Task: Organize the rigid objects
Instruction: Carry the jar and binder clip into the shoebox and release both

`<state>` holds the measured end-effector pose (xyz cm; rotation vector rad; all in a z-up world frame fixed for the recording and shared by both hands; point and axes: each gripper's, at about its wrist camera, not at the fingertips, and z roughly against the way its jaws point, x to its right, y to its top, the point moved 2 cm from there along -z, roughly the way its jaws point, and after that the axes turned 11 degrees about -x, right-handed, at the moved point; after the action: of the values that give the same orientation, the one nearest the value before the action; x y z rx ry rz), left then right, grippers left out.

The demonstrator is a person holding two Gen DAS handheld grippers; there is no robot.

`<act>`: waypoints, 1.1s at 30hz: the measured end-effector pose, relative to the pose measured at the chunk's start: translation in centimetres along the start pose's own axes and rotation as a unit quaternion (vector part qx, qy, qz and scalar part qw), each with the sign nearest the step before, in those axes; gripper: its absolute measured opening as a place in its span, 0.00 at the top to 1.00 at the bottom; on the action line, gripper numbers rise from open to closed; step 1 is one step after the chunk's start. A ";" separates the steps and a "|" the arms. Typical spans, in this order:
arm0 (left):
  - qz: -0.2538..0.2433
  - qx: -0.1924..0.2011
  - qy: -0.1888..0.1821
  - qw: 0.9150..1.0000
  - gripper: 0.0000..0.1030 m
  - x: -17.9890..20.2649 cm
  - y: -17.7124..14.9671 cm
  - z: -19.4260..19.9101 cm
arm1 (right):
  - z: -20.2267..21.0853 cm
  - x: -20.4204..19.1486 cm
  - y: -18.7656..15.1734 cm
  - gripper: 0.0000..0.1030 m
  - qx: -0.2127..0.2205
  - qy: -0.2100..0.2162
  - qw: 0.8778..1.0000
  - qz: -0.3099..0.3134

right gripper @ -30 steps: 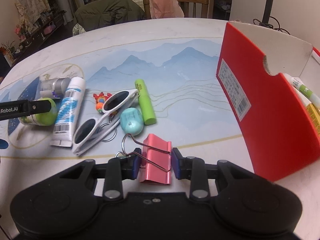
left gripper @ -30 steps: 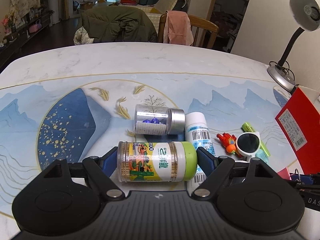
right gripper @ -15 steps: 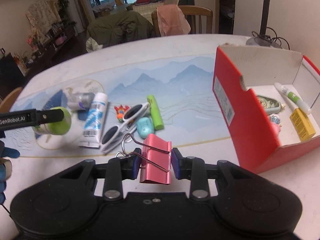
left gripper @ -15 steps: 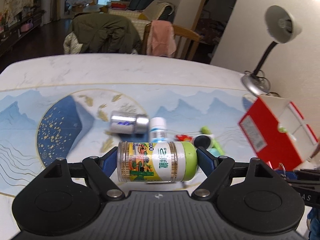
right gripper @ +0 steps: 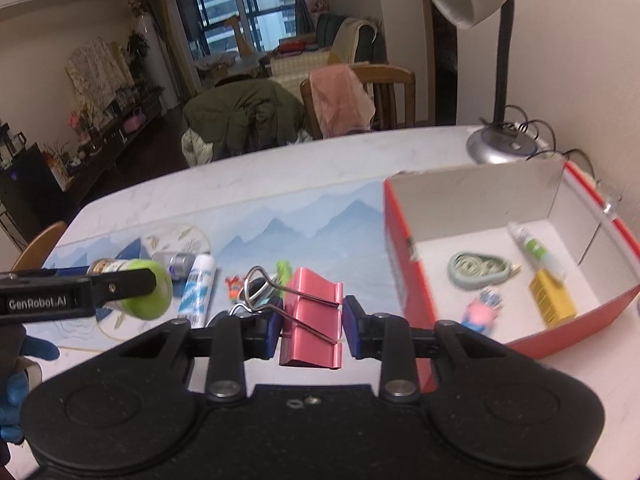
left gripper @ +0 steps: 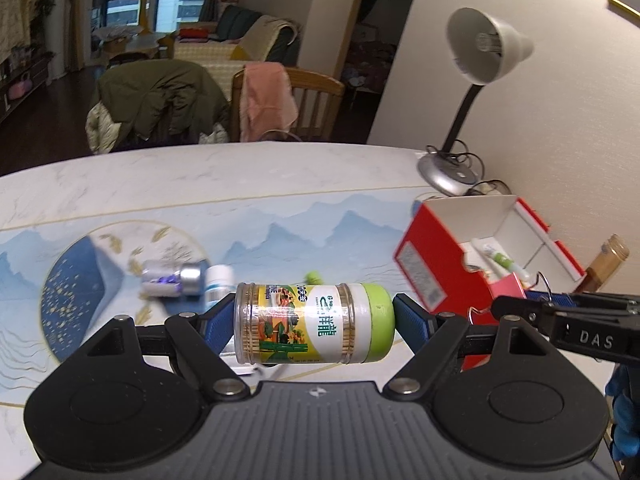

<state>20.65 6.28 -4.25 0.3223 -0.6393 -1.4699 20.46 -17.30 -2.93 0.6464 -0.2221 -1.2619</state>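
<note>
My left gripper [left gripper: 314, 324] is shut on a clear toothpick jar [left gripper: 312, 329] with a green cap, held sideways above the table. My right gripper [right gripper: 310, 322] is shut on a pink binder clip [right gripper: 312, 316], also lifted off the table. The red box [right gripper: 404, 264] with a white inside lies open at the right; it holds a glue tube [right gripper: 536, 250], a yellow packet [right gripper: 552, 300], a grey-green coil [right gripper: 478, 270] and a small pink toy [right gripper: 482, 312]. In the right wrist view the left gripper [right gripper: 120, 292] with its jar shows at the far left.
On the table lie a small silver-capped jar [left gripper: 172, 282], a white tube [right gripper: 198, 292], an orange toy [right gripper: 234, 286] and a green stick [right gripper: 284, 270]. A desk lamp [left gripper: 476, 92] stands behind the box. Chairs [left gripper: 288, 104] with clothing line the far edge.
Both grippers have risen from the table with the jar and the clip held. The table objects look smaller and lower, and the red box's inside has come into view.
</note>
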 end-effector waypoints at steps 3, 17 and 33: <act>-0.008 0.002 -0.002 1.000 0.20 1.9 0.4 -0.2 | 0.5 1.4 0.5 0.70 0.007 -0.002 1.000 -0.002; -0.032 -0.002 -0.014 0.999 0.20 10.5 2.5 -2.7 | 2.0 10.1 1.9 0.70 0.027 -0.017 0.999 -0.029; -0.080 -0.030 -0.007 0.996 0.20 19.8 7.1 -10.8 | -1.4 19.4 2.9 0.70 0.000 -0.055 0.997 -0.050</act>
<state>32.26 -14.31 -4.85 0.3226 -0.5910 -1.6427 29.51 -34.50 -6.08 0.5946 -0.2829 -1.3953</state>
